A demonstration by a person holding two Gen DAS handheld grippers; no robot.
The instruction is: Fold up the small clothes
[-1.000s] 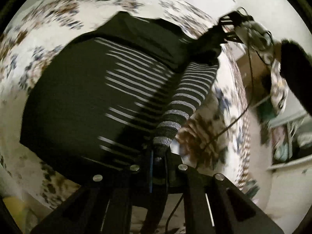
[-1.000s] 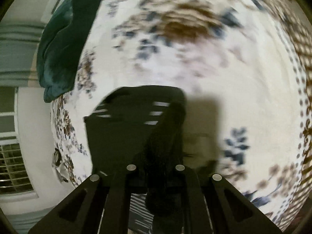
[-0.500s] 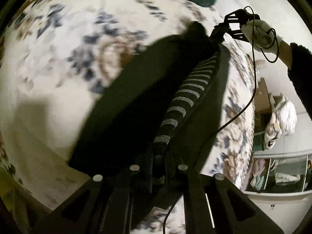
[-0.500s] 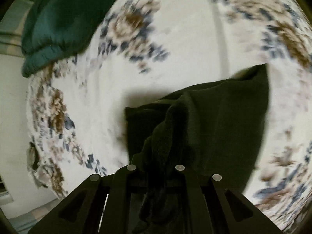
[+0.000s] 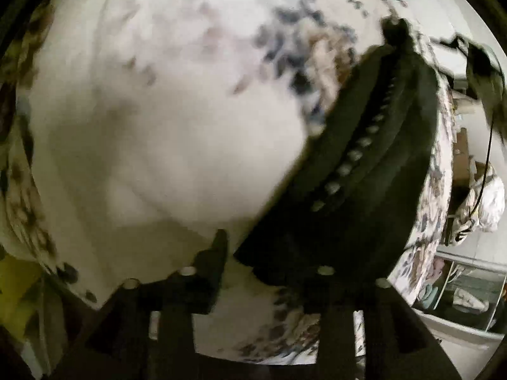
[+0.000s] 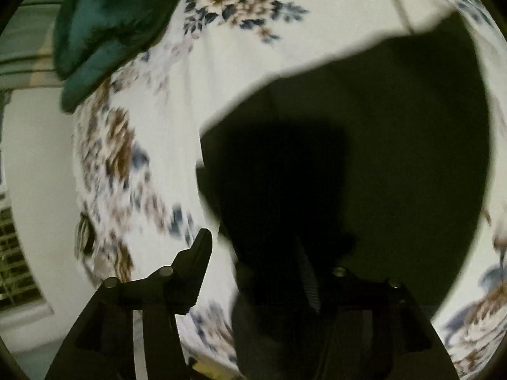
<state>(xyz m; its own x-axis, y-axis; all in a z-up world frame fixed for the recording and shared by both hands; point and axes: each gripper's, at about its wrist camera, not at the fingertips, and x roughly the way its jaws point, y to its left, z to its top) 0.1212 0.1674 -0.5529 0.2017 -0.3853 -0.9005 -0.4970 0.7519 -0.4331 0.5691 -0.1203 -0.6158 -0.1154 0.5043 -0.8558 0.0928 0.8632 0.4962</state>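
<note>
A dark garment (image 5: 364, 190) with a grey-striped edge lies folded on the floral bedsheet (image 5: 174, 126). My left gripper (image 5: 272, 253) points down at its near corner. The jaws are opening; the left finger (image 5: 215, 253) is over bare sheet, and the cloth covers the other without being pinched. In the right wrist view the garment (image 6: 380, 126) fills the middle and right. My right gripper (image 6: 272, 247) is opening too. Its left finger (image 6: 199, 253) is clear of the cloth, and the right one is lost in the dark fabric. The right gripper (image 5: 475, 57) also shows, blurred, beyond the garment's far end.
A teal garment (image 6: 111, 15) lies on the sheet (image 6: 221, 79) beyond the dark one. A window with blinds (image 6: 12, 269) is off the bed's edge. A white bundle (image 5: 484, 202) and shelves (image 5: 469, 294) stand past the bed's right side.
Both grippers carried the garment's striped edge across and down, folding it over. Their jaws, shut on the cloth before, now stand apart, and the cloth rests on the bed.
</note>
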